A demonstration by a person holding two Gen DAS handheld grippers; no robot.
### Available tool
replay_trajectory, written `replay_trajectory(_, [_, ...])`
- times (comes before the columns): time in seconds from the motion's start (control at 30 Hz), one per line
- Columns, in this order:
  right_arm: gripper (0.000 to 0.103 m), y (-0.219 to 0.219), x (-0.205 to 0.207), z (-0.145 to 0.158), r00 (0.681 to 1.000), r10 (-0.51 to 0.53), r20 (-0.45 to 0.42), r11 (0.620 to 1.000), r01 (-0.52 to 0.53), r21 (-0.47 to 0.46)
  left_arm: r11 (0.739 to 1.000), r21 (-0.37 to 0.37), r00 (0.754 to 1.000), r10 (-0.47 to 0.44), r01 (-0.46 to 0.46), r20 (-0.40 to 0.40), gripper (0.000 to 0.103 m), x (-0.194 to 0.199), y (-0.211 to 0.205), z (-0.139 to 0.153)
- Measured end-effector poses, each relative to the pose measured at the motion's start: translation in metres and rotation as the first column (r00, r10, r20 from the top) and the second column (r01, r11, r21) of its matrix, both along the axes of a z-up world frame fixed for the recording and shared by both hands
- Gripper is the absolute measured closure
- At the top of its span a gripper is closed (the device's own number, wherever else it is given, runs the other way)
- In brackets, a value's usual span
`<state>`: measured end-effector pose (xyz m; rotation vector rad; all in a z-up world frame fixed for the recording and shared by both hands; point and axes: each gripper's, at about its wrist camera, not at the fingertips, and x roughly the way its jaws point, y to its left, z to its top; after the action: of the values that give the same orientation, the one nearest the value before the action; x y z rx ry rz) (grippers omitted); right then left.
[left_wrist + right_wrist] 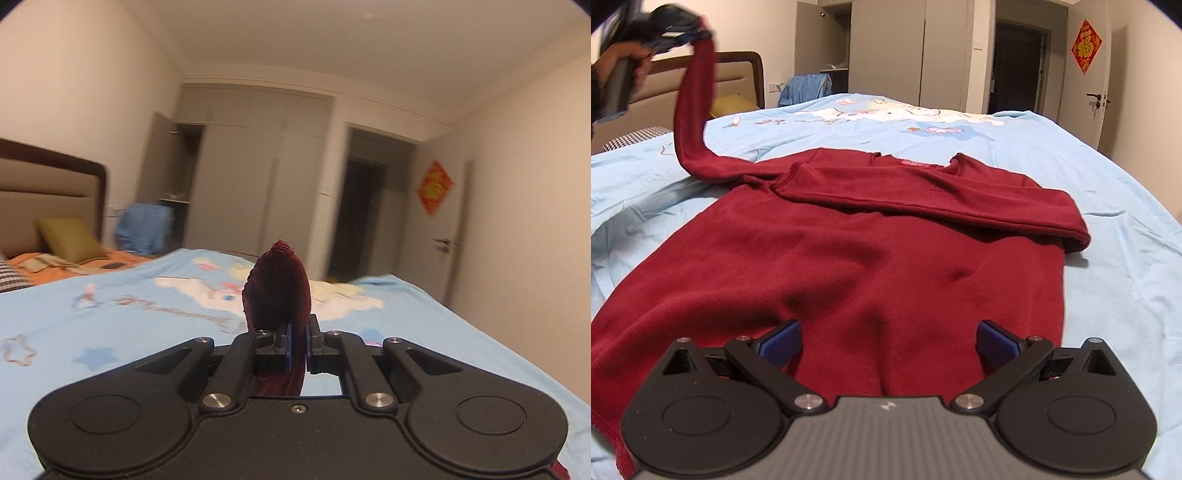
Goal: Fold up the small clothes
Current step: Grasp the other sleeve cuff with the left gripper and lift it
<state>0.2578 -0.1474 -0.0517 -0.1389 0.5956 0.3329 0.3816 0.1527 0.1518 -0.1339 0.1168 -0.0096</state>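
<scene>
福 on red door hanging (1086,45)

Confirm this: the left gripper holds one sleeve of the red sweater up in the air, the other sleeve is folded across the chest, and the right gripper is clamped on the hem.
One thing is wrong. The right gripper is open over the red sweater, gripping nothing, as the right wrist view shows. The left gripper does hold one sleeve up, and the other sleeve lies across the chest.
</scene>
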Motion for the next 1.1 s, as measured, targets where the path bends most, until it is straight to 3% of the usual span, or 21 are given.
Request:
replay_trajectory(0.13, [0.000, -0.013, 0.001, 0.005, 1.000, -0.030, 0.010, 0.999, 0.030, 0.014, 0.991, 0.067, 0.993, -0.112, 0.115, -0.046, 0.097, 0.027, -0.062, -0.023])
replay_trajectory(0.27, [0.000, -0.031, 0.001, 0.008, 0.997, -0.075, 0.014, 0.997, 0.074, 0.030, 0.973, 0.087, 0.973, -0.202, 0.212, -0.108, 0.097, 0.050, -0.113, -0.056])
replay_trajectory(0.6, [0.000, -0.073, -0.005, 0.007, 0.985, -0.171, -0.003, 0.983, 0.171, 0.068, 0.917, 0.166, 0.919, -0.322, 0.362, -0.226, 0.097, 0.066, -0.199, -0.128])
replay_trajectory(0.9, [0.000, -0.092, -0.011, -0.002, 0.974, -0.221, -0.045, 0.969, 0.225, 0.101, 0.897, 0.150, 0.879, -0.356, 0.417, -0.317, 0.096, 0.062, -0.237, -0.163])
replay_trajectory(1.03, [0.000, -0.093, -0.012, -0.002, 0.974, -0.224, -0.043, 0.968, 0.227, 0.107, 0.903, 0.071, 0.857, -0.374, 0.424, -0.354, 0.093, 0.062, -0.231, -0.170])
replay_trajectory(1.1, [0.000, -0.093, -0.013, -0.002, 0.974, -0.224, -0.044, 0.967, 0.228, 0.110, 0.903, 0.024, 0.842, -0.390, 0.429, -0.371, 0.086, 0.064, -0.225, -0.171])
